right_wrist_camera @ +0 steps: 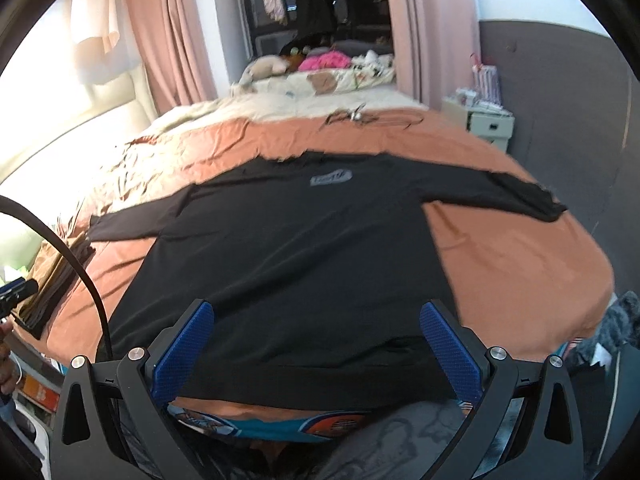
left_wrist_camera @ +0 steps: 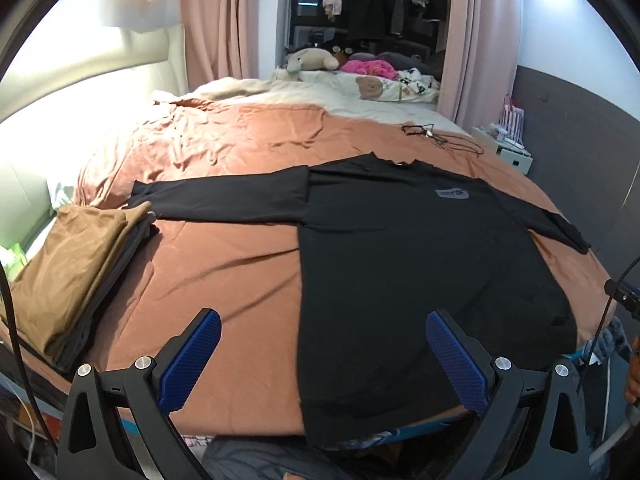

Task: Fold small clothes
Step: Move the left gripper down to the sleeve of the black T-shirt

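Rust-orange bedspread (left_wrist_camera: 224,264) fills both views; on it a black long-sleeve shirt (left_wrist_camera: 420,264) lies face up and flat, collar at 12 o'clock, hem at 6 o'clock running to the near bed edge, sleeves spread toward 9 and 3. Judgement: spread-out step looks done, first fold not yet started. Stack of folded clothes (left_wrist_camera: 76,272) sits at 9 o'clock, brown piece on top, just beside the cuff of the 9 o'clock sleeve. Left gripper (left_wrist_camera: 323,354) is spread wide, holding nothing; it hangs over the hem's 9 o'clock corner, one blue pad over bare bedspread, the other over shirt. Right gripper (right_wrist_camera: 316,346) is likewise wide apart and empty, centred over the hem, shirt body showing between its fingers. Contact with the cloth: cannot tell from either view. Next move probably calls for each gripper to pinch a single layer — a sleeve or side edge at 9 and 3 — and carry it toward the centreline without dragging the body. Small grey chest logo (left_wrist_camera: 452,194) sits toward 12 o'clock; handy centring reference.
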